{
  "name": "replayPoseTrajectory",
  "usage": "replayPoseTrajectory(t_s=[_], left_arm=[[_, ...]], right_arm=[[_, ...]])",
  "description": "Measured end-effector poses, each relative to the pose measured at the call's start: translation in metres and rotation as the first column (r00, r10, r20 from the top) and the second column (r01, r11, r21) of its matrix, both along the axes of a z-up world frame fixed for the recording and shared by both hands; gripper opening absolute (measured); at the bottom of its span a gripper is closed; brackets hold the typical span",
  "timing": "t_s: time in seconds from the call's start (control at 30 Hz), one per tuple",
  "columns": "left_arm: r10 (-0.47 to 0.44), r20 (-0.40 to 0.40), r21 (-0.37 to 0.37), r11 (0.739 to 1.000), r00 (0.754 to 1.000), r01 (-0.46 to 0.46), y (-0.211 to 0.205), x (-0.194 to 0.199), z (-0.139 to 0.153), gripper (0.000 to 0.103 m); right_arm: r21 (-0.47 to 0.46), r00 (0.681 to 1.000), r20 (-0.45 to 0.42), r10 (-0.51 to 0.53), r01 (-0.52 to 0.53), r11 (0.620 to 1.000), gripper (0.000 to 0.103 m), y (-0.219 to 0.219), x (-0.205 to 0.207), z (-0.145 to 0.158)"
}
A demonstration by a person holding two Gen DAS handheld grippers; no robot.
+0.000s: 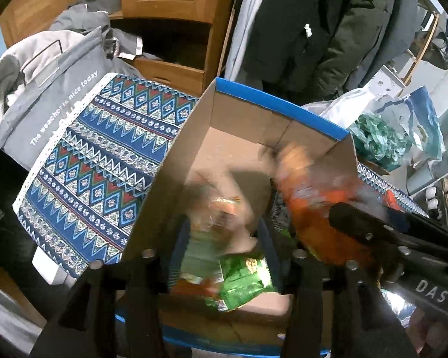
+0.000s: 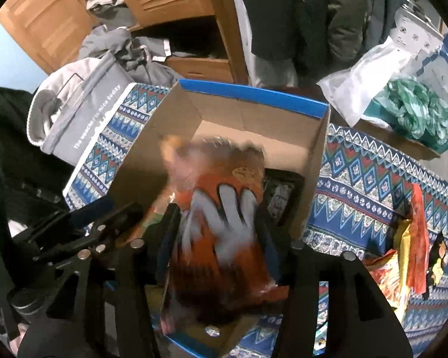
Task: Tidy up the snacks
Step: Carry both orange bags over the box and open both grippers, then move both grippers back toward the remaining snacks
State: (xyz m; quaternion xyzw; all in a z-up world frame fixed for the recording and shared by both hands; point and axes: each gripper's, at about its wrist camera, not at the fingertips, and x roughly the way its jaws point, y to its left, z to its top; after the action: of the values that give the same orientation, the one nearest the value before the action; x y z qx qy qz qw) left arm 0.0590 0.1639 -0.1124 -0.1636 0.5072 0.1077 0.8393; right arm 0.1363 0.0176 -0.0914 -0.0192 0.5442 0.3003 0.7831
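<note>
**Desk:** Where do the snacks stand?

**Photographer:** Over an open cardboard box [image 1: 254,119] with a blue rim, set on a patterned blue cloth [image 2: 358,185]. The left gripper [image 1: 224,238] points down into it, fingers parted and released, with a blurred green snack packet [image 1: 242,283] loose between them, low inside the box.

**Desk:** And the other hand?

**Photographer:** The right gripper [image 2: 219,232] hangs just beside it, jaws likewise apart. A blurred orange snack packet [image 2: 218,268] sits between its fingers, inside the box's right half.

**Desk:** Anything else nearby?

**Photographer:** More packets [image 2: 409,253] lie on the cloth to the right; a grey fabric bin [image 1: 44,104] stands left.
</note>
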Motion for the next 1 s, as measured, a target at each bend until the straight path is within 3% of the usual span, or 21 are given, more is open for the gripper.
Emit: replayPoseTrajectory(t_s=[0.17,0.57,1.0], left_arm=[[0.017,0.003,-0.007,1.000,1.000,-0.017,0.002,-0.001,0.005,0.055],[-0.027,0.042,-0.040,0.999,0.999,0.029,-0.020,-0.001,0.022,0.060],[-0.139,0.047,-0.036,0.989,0.989,0.141,-0.080,0.007,0.031,0.070]], right_arm=[[0.024,0.999,0.034,-0.019,0.018,1.000,0.067,-0.007,0.000,0.013],[-0.003,0.995,0.089,-0.046,0.046,0.999,0.068,-0.035,-0.003,0.027],[0.003,0.982,0.119,-0.144,0.144,0.990,0.068,-0.099,-0.001,0.037]])
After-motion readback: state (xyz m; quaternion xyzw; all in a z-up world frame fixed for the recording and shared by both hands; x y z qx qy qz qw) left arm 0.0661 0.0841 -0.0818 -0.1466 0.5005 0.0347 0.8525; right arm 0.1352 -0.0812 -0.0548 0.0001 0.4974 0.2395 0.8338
